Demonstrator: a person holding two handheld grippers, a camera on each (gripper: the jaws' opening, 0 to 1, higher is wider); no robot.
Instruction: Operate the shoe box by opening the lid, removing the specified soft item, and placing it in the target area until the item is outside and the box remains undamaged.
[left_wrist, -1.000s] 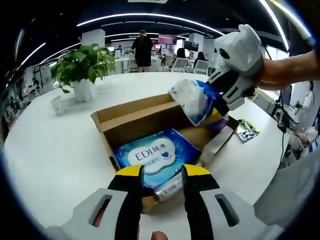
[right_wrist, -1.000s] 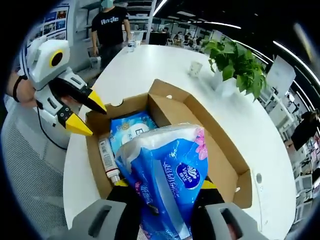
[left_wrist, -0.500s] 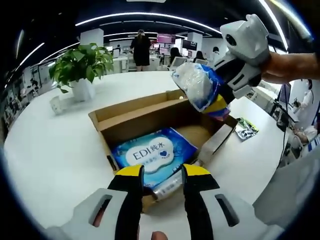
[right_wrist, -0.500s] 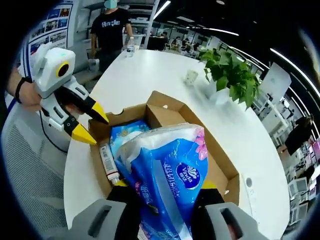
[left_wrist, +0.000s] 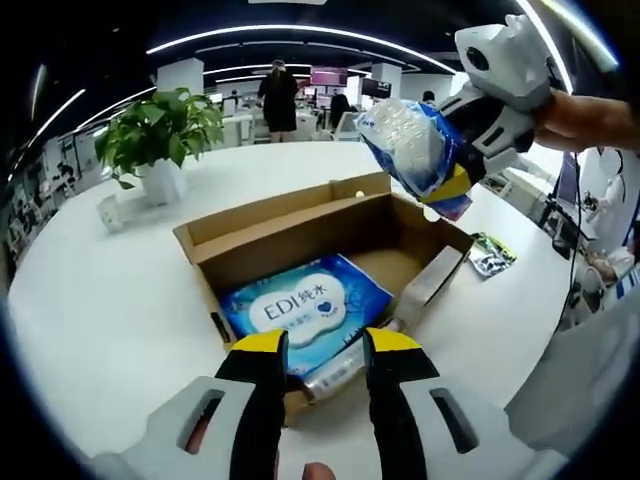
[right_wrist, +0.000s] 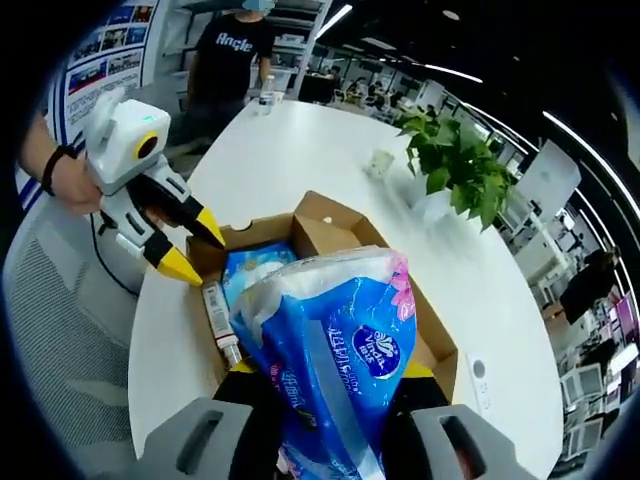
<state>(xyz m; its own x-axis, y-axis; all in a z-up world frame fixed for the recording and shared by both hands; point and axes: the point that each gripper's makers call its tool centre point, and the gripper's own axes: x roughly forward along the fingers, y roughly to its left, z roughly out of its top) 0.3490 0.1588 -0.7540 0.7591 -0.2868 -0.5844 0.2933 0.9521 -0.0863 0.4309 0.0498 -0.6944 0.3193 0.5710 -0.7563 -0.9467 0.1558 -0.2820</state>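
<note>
Higher than a second ago, the blue tissue pack (right_wrist: 325, 360) hangs clear above the shoe box (left_wrist: 300, 225), clamped between the jaws of the right gripper (left_wrist: 470, 165), its long axis running out along them. Over the box's near edge, the left gripper (left_wrist: 318, 345) waits with jaws apart, holding nothing. Bare white table (left_wrist: 110, 300) lies around the box, so the right hand must carry the pack sideways.

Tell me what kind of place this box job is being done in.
Most likely an open-plan office: a big white table with a potted plant, rows of desks and chairs behind under long ceiling strip lights, and posters on the wall.
</note>
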